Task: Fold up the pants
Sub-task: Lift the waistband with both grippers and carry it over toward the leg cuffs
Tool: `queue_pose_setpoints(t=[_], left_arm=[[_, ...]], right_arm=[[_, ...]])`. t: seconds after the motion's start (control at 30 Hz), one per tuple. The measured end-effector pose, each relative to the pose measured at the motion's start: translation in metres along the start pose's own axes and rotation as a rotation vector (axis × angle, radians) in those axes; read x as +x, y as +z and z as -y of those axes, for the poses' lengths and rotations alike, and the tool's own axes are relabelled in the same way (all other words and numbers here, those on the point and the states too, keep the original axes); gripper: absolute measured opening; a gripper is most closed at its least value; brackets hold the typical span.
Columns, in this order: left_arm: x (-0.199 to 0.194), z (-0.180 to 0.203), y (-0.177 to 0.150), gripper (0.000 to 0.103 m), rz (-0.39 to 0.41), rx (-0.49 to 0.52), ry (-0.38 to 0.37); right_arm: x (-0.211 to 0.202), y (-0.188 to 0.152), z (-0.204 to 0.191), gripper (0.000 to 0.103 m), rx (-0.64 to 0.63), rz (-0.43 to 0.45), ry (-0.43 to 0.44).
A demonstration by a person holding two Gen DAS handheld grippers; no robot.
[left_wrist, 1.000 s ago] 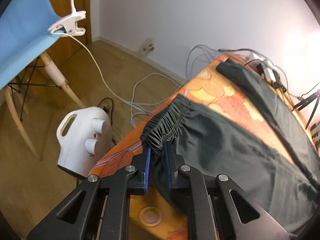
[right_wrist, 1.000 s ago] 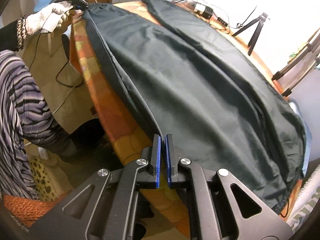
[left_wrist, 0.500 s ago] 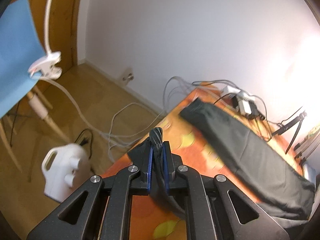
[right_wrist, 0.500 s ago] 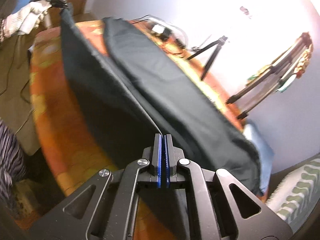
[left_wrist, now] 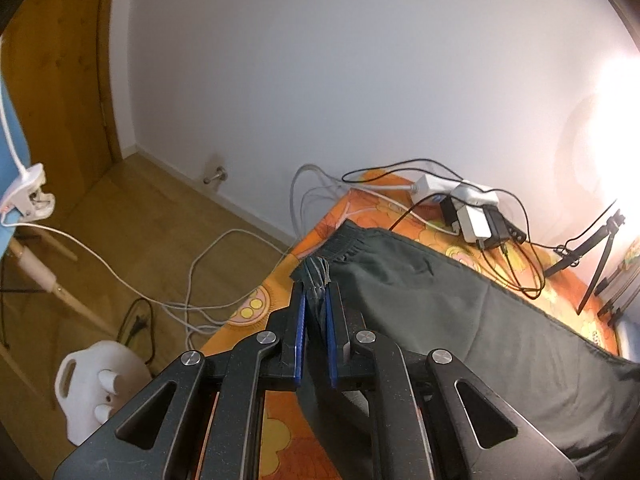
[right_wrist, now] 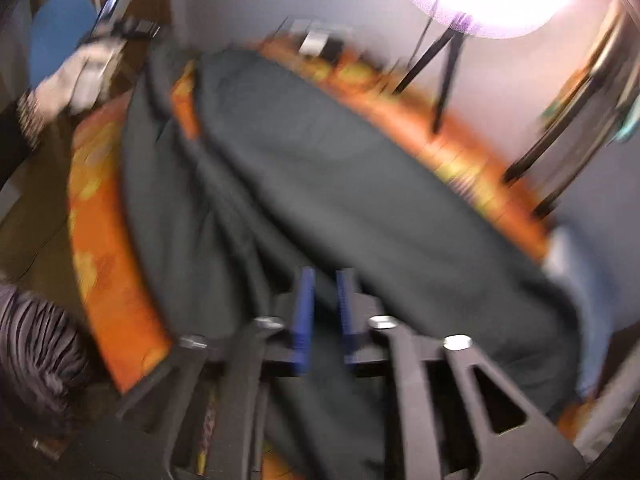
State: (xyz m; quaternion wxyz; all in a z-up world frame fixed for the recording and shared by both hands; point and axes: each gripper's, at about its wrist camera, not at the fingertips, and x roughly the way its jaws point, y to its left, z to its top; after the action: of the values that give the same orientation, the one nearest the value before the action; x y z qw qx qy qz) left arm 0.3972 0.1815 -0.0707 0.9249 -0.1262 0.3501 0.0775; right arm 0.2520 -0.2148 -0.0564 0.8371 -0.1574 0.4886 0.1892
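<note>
Dark green pants lie along an orange flower-patterned table, one leg laid over the other so the garment is folded lengthwise, with its gathered waistband at the table end nearest the wooden floor. The left gripper is clamped on a bunched corner of that waistband, the cloth pinched between its blue pads, just beside the waistband layer already lying on the table. At the opposite end of the table, the right gripper has just been opening; its blue pads stand apart over the dark cloth, and through the heavy blur it seems nothing is pressed between them. To finish this fold well, the left corner should probably be set squarely on the waistband beneath, edges matched, before letting go, then the top layer smoothed flat. A power strip with plugs sits at the table's far edge near the wall. No brand, label or writing can be read anywhere.
</note>
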Motion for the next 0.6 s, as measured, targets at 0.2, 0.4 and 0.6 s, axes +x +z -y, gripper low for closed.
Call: queue_pose_setpoints(t=[0.2,0.4,0.6], left_arm=[[0.01,-0.007,-0.007,0.008,-0.019,-0.013,0.01],[0.003,-0.012,-0.012,0.008,-0.014,-0.029,0.018],[-0.009,-0.013,-0.006,0.008,0.005,-0.035,0.014]], right_arm=[[0.033,-0.039,-0.031,0.052,-0.063,-0.107,0.059],[0.048,-0.045,-0.028,0.004,-0.017,-0.141,0.055],[0.011,-0.038,-0.028,0.003,-0.054,-0.061,-0.012]])
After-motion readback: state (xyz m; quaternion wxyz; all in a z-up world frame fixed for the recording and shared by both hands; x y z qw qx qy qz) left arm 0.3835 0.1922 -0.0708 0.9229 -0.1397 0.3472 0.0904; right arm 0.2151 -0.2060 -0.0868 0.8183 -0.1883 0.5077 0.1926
